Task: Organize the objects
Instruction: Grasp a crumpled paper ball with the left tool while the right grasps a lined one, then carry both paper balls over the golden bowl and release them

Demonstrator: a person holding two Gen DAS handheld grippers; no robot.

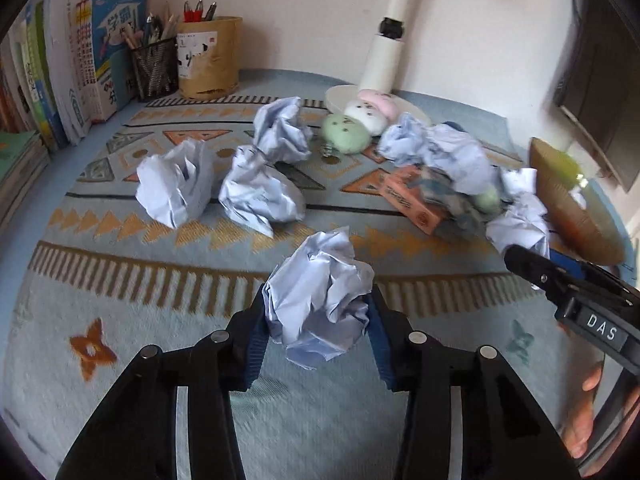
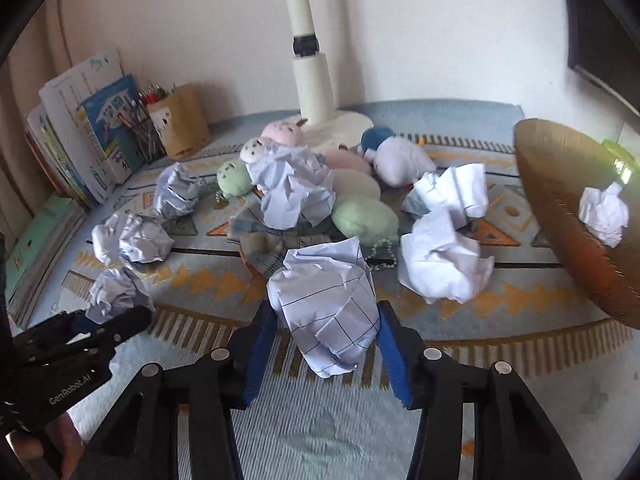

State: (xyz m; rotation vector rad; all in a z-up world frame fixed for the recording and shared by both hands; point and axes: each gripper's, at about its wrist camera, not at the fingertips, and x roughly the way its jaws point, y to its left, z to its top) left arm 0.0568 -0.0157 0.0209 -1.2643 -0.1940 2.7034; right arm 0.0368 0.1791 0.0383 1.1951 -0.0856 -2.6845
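1. The woven basket (image 2: 568, 216) stands tilted at the far right of the patterned cloth (image 1: 120, 288) and already holds one paper ball (image 2: 604, 216); I judge it is your target.
2. Your right gripper (image 2: 326, 332) is closed on a crumpled grid-lined sheet (image 2: 324, 304), near and in the middle. Carry it first, because the basket is on its side.
3. Your left gripper (image 1: 318, 316) squeezes a crumpled paper ball (image 1: 320, 296) at the near edge. Lift it straight up before you cross.
4. Keep the grip light but firm; the paper deforms easily.
5. Avoid the plush toys (image 2: 364, 216) around the lamp base (image 2: 340, 124).
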